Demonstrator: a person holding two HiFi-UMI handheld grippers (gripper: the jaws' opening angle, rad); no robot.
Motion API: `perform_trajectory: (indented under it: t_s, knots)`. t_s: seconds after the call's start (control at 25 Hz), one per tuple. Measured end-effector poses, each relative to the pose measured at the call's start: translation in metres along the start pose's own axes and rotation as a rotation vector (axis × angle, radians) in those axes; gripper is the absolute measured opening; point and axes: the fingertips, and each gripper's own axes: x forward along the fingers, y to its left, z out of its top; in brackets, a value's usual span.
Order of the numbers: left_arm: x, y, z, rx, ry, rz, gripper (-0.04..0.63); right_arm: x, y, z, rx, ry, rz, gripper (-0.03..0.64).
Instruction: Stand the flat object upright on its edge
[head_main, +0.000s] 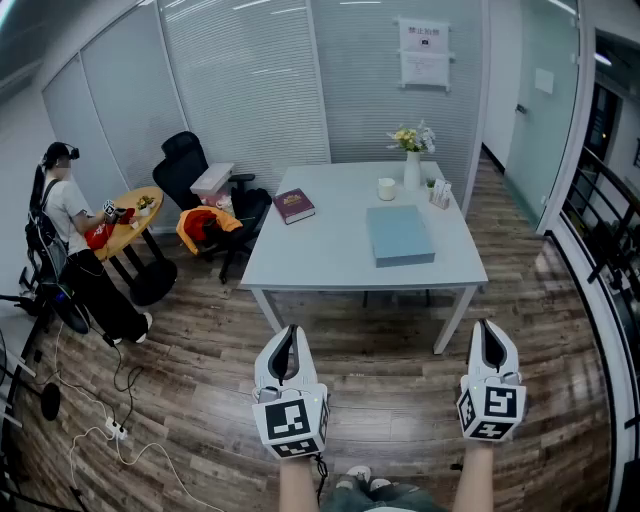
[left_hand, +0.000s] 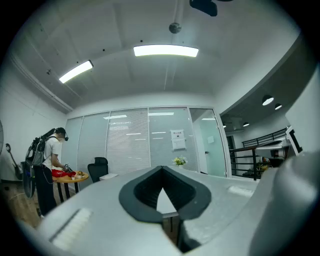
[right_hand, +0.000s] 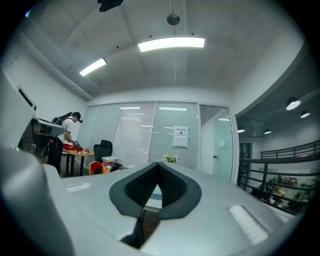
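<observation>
Hovering side by side over the wooden floor (head_main: 180, 400), the left gripper (head_main: 288, 342) and right gripper (head_main: 492, 338) both point toward 12 o'clock. Each has its jaws brought together at the tips, with nothing between them. The left gripper view (left_hand: 161, 169) and the right gripper view (right_hand: 159, 165) confirm this: the dark pads meet at the tip, leaving only a narrow wedge of gap below.

Well apart from both, at 12 o'clock, stands a white table (head_main: 320, 255). The flat blue-grey object (head_main: 399, 235) lies flat on the table's right half, at 1 o'clock from the left gripper and 11 o'clock from the right.

- At 10 o'clock from it lies a maroon book (head_main: 293, 205).
- Near 12 o'clock stand a white cup (head_main: 386, 188) and a vase of flowers (head_main: 413, 160).

At 9 o'clock from the table are a black chair (head_main: 185, 165) and an orange bundle (head_main: 205, 222). Farther that way, a person (head_main: 70, 235) stands at a round wooden table (head_main: 135, 228).
</observation>
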Motion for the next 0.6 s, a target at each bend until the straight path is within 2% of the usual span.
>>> perform_trajectory:
  t_s: [0.6]
  knots:
    - [0.014, -0.002, -0.009, -0.015, 0.011, -0.014, 0.001, 0.013, -0.001, -0.008, 0.004, 0.009, -0.004, 0.020]
